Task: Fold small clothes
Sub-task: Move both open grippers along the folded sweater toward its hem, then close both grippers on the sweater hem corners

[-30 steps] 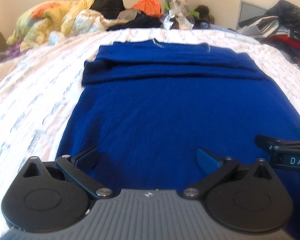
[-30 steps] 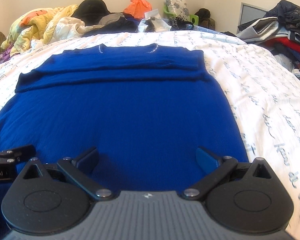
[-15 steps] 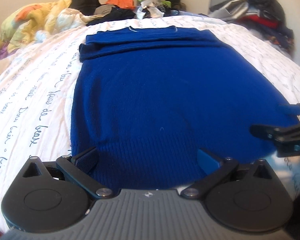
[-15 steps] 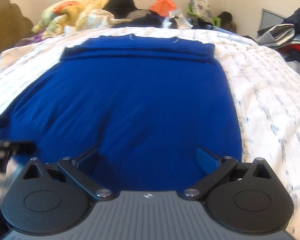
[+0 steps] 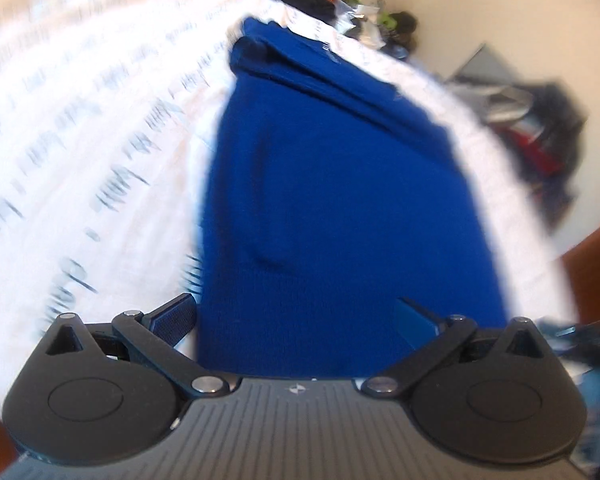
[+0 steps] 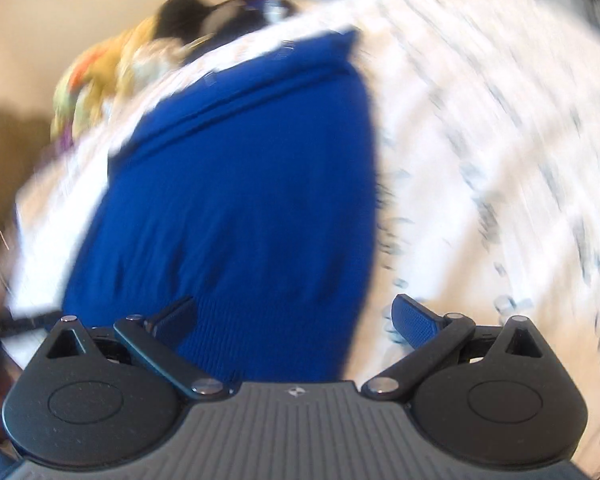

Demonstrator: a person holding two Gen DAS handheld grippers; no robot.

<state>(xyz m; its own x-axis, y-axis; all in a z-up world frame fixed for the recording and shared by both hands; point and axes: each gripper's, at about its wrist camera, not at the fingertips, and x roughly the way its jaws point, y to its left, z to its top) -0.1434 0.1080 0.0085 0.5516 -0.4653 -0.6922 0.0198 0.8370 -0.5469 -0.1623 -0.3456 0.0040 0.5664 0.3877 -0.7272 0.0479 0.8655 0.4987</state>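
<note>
Blue knitted sweater (image 5: 340, 184) lies flat on the white bed sheet (image 5: 80, 140) with printed writing, its far end folded over. Both views are blurred. Left gripper (image 5: 296, 316) is wide open above the near hem, at the sweater's left edge. Right gripper (image 6: 294, 316) is also wide open, at the right edge, holding nothing.

one blue sweater (image 5: 340, 184) on one white printed bedsheet (image 5: 80, 152), two claws, one heap of clothes (image 6: 112, 68).
</note>
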